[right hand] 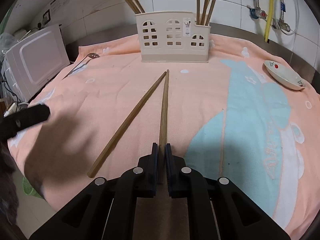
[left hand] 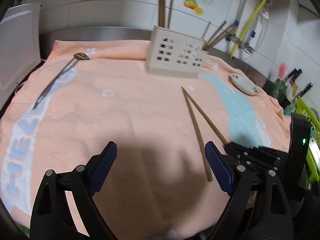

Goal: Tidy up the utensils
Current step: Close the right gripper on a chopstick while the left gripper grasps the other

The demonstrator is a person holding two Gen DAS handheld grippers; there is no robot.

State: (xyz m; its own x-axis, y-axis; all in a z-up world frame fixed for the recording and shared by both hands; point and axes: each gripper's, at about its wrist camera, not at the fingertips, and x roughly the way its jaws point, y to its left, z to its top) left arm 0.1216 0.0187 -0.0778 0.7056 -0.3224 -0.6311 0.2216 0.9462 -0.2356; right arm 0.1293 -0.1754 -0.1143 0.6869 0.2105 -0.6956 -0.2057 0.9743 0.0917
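Observation:
Two brown wooden chopsticks lie in a V on the peach towel. My right gripper is shut on the thick end of the right chopstick; the left chopstick lies loose beside it. In the left wrist view both chopsticks show, and the right gripper is at the far one's end. My left gripper is open and empty above the towel. A cream house-shaped utensil holder with several chopsticks stands at the back. A metal slotted spoon lies at the far left.
A small white dish sits at the towel's right edge. A white microwave stands to the left. A green rack and knives are at the right. Pipes and a yellow hose run along the tiled wall.

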